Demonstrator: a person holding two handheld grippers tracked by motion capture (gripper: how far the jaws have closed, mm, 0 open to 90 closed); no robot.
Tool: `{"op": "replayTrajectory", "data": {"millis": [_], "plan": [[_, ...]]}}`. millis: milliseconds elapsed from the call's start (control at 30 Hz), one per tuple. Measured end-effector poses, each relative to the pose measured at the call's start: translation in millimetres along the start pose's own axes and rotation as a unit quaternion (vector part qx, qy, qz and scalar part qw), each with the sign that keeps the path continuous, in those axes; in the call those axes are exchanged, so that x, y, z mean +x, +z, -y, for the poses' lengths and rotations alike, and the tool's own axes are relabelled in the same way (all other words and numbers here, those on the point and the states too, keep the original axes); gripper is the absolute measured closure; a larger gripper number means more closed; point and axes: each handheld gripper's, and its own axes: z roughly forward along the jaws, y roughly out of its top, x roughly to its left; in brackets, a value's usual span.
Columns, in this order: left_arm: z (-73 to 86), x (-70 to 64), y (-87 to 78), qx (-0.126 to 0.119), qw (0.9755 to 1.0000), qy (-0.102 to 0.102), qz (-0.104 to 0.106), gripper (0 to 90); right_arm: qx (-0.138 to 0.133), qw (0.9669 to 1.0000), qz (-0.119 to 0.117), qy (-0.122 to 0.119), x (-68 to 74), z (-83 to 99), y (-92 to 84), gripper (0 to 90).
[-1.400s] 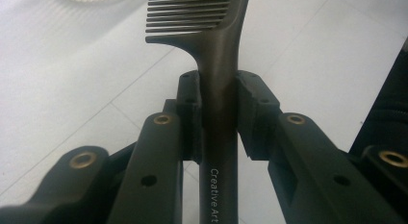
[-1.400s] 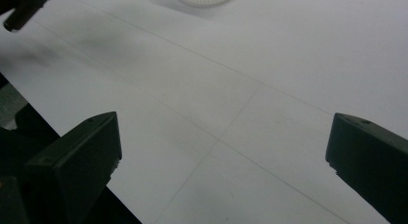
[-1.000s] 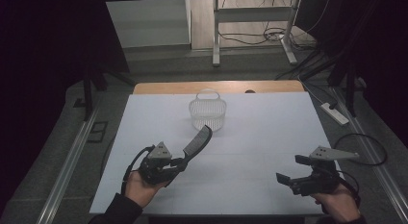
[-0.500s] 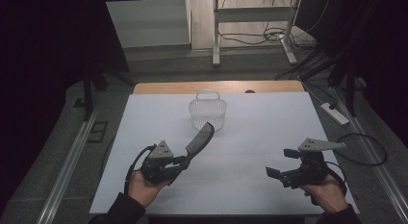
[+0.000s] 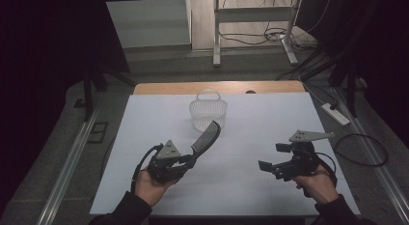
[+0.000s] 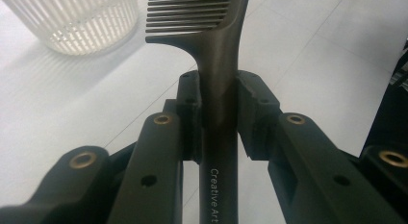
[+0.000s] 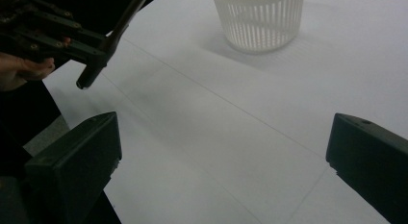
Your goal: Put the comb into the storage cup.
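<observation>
left tongs (image 5: 190, 160) grip the comb (image 5: 206, 137) angled toward the basket (image 5: 208, 114); right tongs (image 5: 270, 160) gape.

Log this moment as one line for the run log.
left claw: shut on comb | right claw: open, nothing between | basket: upright on table

Bare white table (image 5: 251, 138) lies open between both hands; only the basket (image 5: 208, 114) stands mid-far, the comb (image 5: 206, 136) tip just short of it.
</observation>
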Motion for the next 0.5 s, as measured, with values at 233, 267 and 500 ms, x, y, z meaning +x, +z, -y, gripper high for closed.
{"op": "replayTrajectory", "data": {"millis": [233, 267, 500], "plan": [[-5.0, -3.7, 5.0, -0.003, 1.0, 0.006, 0.001, 72.7, 0.002, 0.9997, -0.023, 0.013, 1.1, -9.4, 12.2, 0.0], [-5.6, -4.1, 5.5, -0.004, 1.0, 0.007, 0.0, 72.7, 0.002, 0.9996, -0.025, 0.014, 1.3, -10.8, 14.3, 0.0], [-8.4, -6.0, 8.9, -0.006, 0.9999, 0.011, -0.001, 72.7, 0.01, 0.9992, -0.036, 0.014, 4.1, -20.9, 26.9, 0.0]]}}
